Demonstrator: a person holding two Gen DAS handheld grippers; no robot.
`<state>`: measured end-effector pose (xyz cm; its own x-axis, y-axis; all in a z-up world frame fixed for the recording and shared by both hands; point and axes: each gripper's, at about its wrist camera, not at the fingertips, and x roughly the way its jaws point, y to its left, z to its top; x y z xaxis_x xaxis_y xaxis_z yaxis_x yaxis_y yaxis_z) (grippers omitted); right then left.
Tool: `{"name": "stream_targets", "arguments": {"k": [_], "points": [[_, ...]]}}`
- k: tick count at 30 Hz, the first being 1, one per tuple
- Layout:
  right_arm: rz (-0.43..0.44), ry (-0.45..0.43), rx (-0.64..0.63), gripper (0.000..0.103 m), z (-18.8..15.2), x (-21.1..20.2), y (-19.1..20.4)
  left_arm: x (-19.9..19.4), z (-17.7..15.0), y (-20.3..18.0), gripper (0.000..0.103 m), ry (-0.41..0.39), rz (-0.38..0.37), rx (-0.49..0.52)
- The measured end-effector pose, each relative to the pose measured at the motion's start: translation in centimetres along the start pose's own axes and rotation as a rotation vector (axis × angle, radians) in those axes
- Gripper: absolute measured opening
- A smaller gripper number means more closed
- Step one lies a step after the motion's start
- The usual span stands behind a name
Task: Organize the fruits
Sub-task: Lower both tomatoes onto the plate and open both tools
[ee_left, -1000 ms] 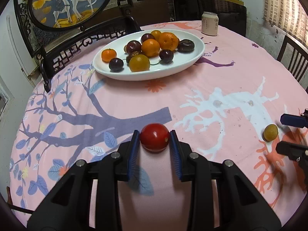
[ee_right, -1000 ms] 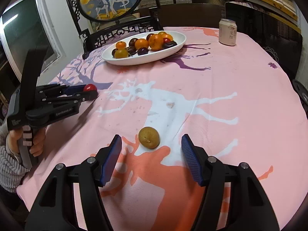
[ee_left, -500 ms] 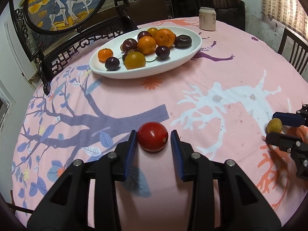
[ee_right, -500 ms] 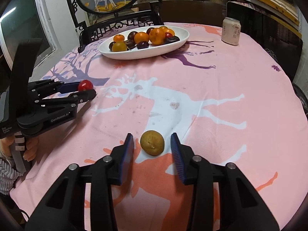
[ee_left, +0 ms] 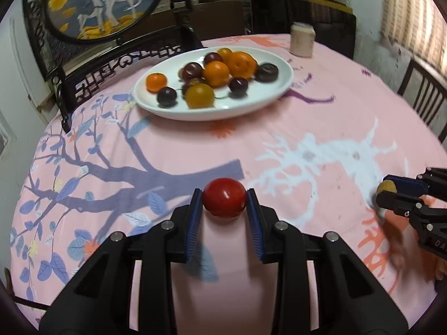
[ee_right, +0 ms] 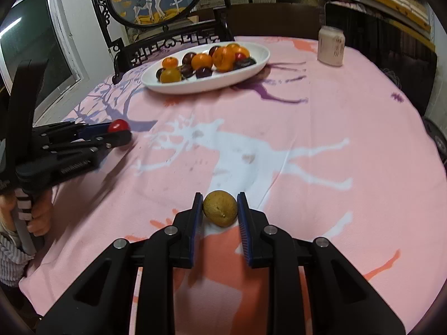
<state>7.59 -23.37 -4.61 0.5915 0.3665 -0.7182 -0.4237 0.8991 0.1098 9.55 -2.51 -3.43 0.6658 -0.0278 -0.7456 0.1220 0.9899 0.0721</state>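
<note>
My left gripper [ee_left: 224, 199] is shut on a red round fruit [ee_left: 224, 197], held just over the pink tablecloth; it also shows in the right wrist view [ee_right: 118, 126]. My right gripper [ee_right: 220, 208] is shut on a small yellow-brown fruit [ee_right: 220, 208], which also shows at the right edge of the left wrist view [ee_left: 386, 187]. A white oval plate [ee_left: 275, 86] at the far side holds several oranges and dark plums; it also shows in the right wrist view [ee_right: 206, 85].
A pale drink can [ee_right: 332, 45] stands at the far right of the round table. A dark carved chair [ee_left: 117, 64] and a round deer picture [ee_left: 103, 0] stand behind the plate. Another chair [ee_left: 424, 95] is at the right.
My right gripper has closed from wide open onto the yellow-brown fruit. My left gripper keeps its hold on the red fruit and has lifted slightly.
</note>
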Motion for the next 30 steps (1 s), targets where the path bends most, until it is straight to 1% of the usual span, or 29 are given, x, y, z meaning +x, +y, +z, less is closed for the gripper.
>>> {"name": "stream_targets", "arguments": {"k": [1,4,8,11,14,16,20,23,25,28,30], "points": [[-0.013,-0.010,-0.004,0.025,0.5,-0.1,-0.1,-0.1,0.2,0.3,0.032,-0.003,0.002,-0.008],[-0.007,-0.028,0.011,0.025,2.1,-0.5,-0.5,-0.5,1.8,2.0,0.032,-0.017,0.019,-0.044],[0.001,-0.113,0.030,0.025,6.0,-1.8,-0.7,-1.3,5.1,4.0,0.032,-0.055,0.049,-0.070],[0.022,-0.181,0.052,0.025,9.4,-2.6,-0.4,-1.6,8.1,5.5,0.032,-0.090,0.041,-0.121],[0.049,-0.211,0.076,0.025,12.4,-2.2,-0.1,-0.9,10.7,6.3,0.032,-0.109,0.040,-0.155],[0.073,-0.209,0.107,0.025,14.3,-0.8,-0.2,0.3,12.0,6.4,0.032,-0.107,0.039,-0.162],[0.090,-0.176,0.136,0.025,16.1,3.0,0.1,4.2,13.7,7.2,0.032,-0.074,0.018,-0.208],[0.087,-0.121,0.130,0.025,17.0,6.5,0.3,7.5,14.4,8.3,0.032,-0.020,0.004,-0.236],[0.078,-0.103,0.116,0.025,17.4,8.1,0.4,8.8,14.6,8.7,0.032,-0.009,0.005,-0.244],[0.072,-0.087,0.101,0.025,17.7,9.7,0.4,10.8,14.6,9.2,0.032,0.015,-0.032,-0.253],[0.069,-0.076,0.096,0.025,17.6,10.6,0.4,11.5,14.6,9.0,0.032,0.032,-0.037,-0.234]]}}
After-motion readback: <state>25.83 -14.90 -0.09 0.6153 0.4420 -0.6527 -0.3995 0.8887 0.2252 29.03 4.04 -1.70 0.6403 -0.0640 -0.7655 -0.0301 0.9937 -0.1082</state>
